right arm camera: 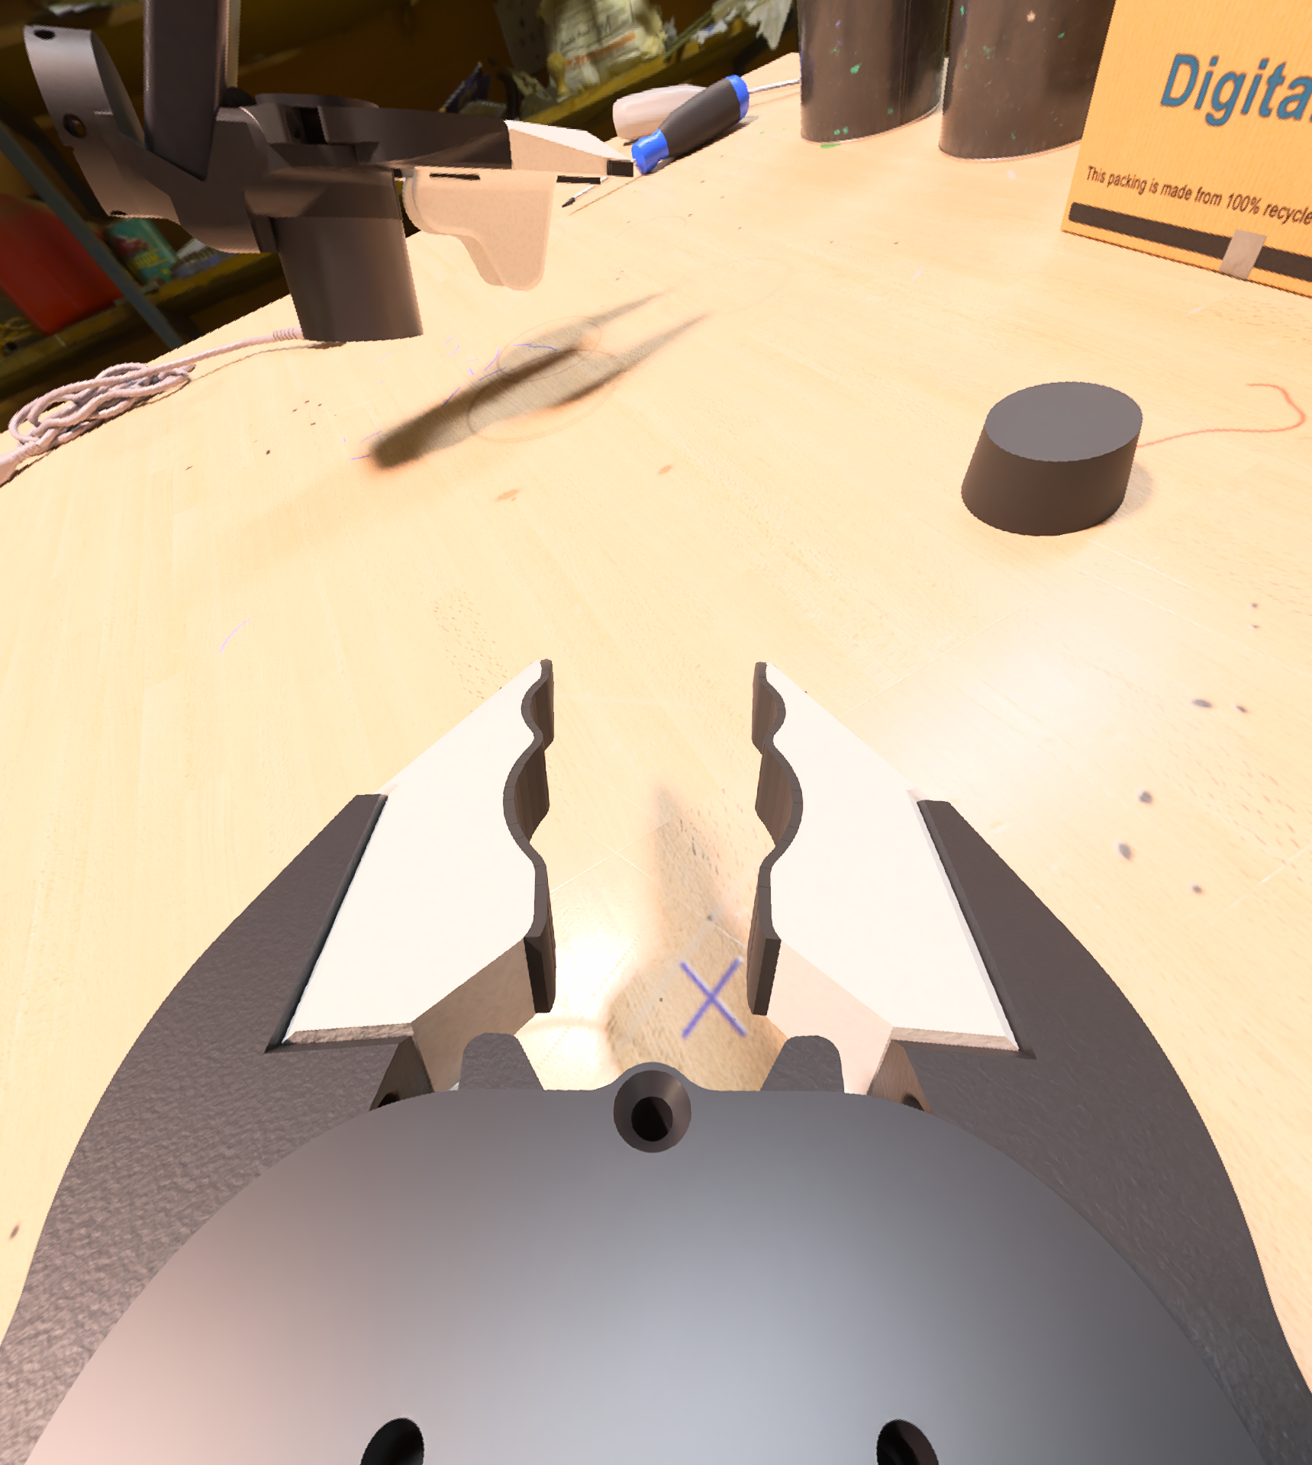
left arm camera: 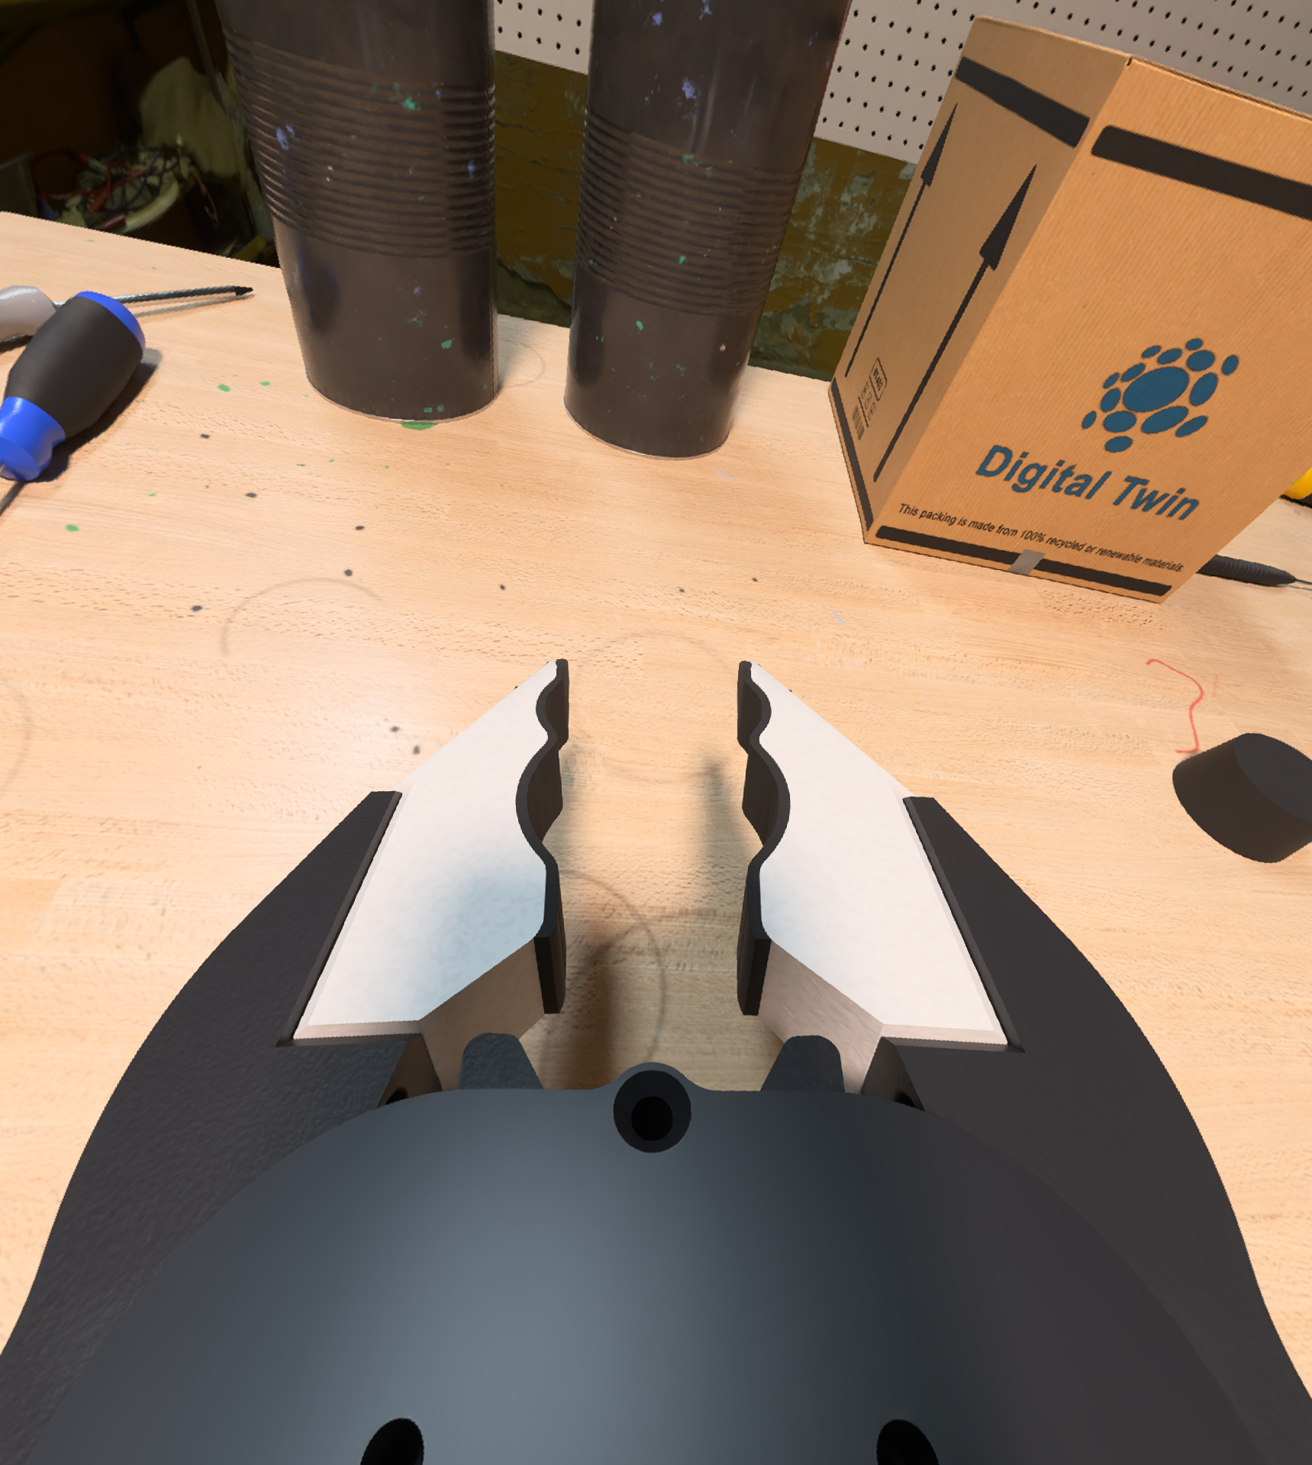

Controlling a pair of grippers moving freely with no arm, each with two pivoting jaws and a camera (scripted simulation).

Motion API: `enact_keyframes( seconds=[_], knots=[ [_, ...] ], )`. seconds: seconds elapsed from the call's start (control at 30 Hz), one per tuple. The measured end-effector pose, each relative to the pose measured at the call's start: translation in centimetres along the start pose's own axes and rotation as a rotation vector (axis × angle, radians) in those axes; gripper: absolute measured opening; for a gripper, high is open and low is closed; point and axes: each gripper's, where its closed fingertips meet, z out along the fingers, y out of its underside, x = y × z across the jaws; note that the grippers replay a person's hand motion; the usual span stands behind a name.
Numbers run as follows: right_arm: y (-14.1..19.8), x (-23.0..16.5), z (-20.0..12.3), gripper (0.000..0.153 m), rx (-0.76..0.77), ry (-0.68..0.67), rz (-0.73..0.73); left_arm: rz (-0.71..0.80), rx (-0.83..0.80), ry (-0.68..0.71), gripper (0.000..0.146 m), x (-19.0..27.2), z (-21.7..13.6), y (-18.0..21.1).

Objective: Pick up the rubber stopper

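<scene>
The task stands at the approach step: the rubber stopper [right arm camera: 1053, 456] has not been contacted by either gripper. It is a dark, short tapered plug that rests upright on the wooden bench [right arm camera: 478, 594], wider end down as far as the right wrist view shows. Relative to the right gripper [right arm camera: 652, 674], the stopper lies ahead and to the right, well apart from the fingertips; relative to the left gripper [left arm camera: 652, 674], it lies far to the right and roughly level with the fingertips, near the view edge. Both grippers have their jaws apart with nothing between them; only bare bench surface shows in each gap. The right gripper hovers above the bench, over a blue cross mark [right arm camera: 710, 997] drawn on the wood. A cardboard box [right arm camera: 1231, 158] stands beyond the stopper, and two dark cylindrical cans [left arm camera: 518, 222] and a blue-handled screwdriver [left arm camera: 54, 384] lie ahead of the left gripper, all clear of the stopper. Judgement: the right gripper is better placed for the pick. The next move calls for translating it forward and to the right until the stopper sits between the open fingers, then descending and closing across the tapered side wall. Because the wall slopes, a low grasp near the wide base is likely to hold more securely.
</scene>
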Motion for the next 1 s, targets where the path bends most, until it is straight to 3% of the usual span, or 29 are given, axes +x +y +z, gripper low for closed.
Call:
enact_keyframes(
  seconds=[1.0],
  knots=[
    [0.07,0.03,0.06,0.05,-0.007,0.006,-0.003,0.001,-0.001,-0.001,0.043,0.01,0.02,0.01]
  ],
)
